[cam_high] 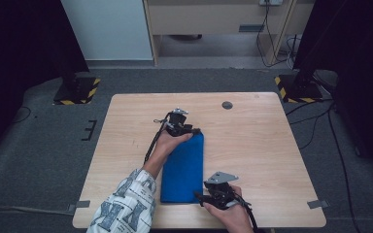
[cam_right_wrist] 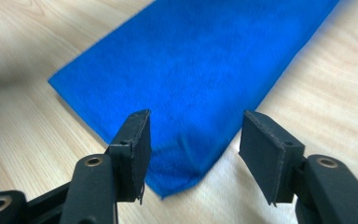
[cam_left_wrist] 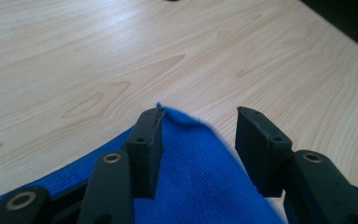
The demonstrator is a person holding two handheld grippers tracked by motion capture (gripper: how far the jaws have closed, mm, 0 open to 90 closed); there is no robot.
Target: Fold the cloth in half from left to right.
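1. Blue cloth, folded into a long narrow strip, lies flat on the wooden counter, near its middle and toward the person's side.
2. Its long axis runs from the near edge of the counter away from the person, the far end tilted slightly to the right.
3. The left gripper is at the cloth's far right corner, the left arm reaching forward, its patterned sleeve low in the high view.
4. Its jaws stand apart; the cloth's corner lies between them, touching one pad.
5. The right gripper sits low at the near right corner, pointing left.
6. Its jaws stand open, with that corner lying loose between them.
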